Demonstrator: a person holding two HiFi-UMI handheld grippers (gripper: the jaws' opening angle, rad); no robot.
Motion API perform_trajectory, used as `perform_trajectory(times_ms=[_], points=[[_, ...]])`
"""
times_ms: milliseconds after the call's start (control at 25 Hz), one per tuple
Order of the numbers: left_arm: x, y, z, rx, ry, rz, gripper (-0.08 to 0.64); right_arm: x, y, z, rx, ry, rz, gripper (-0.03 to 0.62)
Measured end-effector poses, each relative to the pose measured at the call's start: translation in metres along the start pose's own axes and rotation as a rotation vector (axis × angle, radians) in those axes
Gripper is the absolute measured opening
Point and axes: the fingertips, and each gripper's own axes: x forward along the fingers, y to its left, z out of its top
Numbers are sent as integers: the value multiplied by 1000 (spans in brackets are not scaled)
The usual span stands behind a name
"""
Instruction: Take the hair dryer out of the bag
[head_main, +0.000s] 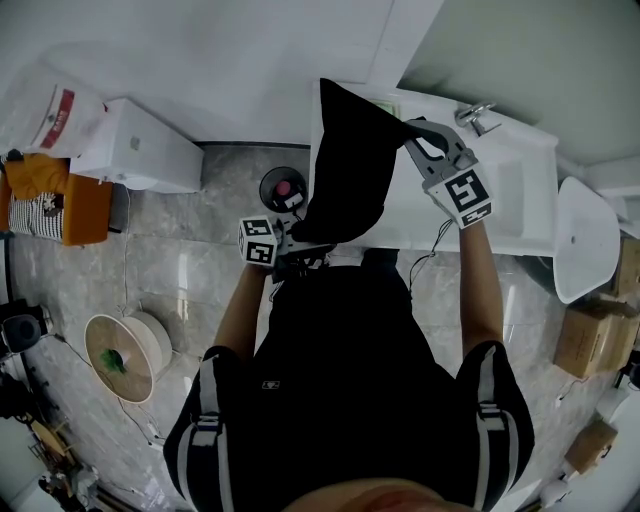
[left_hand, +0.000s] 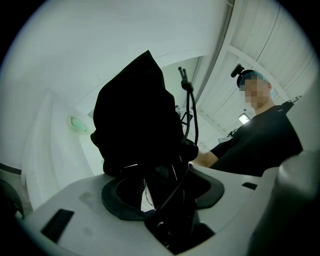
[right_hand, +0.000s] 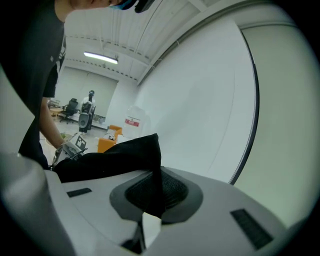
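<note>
The black bag (head_main: 345, 160) hangs in the air over the near left part of the white counter (head_main: 515, 205), stretched between the two grippers. The right gripper (head_main: 424, 134) is pressed together on the far, upper corner of the cloth; in the right gripper view a thin fold of black fabric lies flat between its pads. The left gripper (head_main: 298, 233) is at the bag's near, lower end, and its jaws are clamped on a dark, hard-looking thing with a black cord (left_hand: 192, 112) running along it. I take this for the hair dryer (left_hand: 169, 212), probably its handle, coming out of the bag's mouth, though the dark shapes there are hard to separate. The rest of the dryer is inside the bag, which bulges just above the left jaws.

The bag looks soft, limp and light: it folds wherever it is pinched and gives no support, so a corner grip like the right one suits it. The dryer is likely rigid, smooth plastic and by far the heavier part, so it may slip or swing. The handle is the better hold, not the cord, which could snag on the fabric
</note>
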Motion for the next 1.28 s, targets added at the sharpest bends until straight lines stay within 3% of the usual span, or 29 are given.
perform_trajectory(times_ms=[360,1040,1280], points=[[-3,-5,0,2,-21,-26,213,-4,-33,16,71,-45,-91,64],[-21,-2,12,7,-80,19,213,-13,-69,10,187,-96,-183,64],[-25,-1,11,2,-78,23,213,-27,-98,13,244,-140,-255,64]])
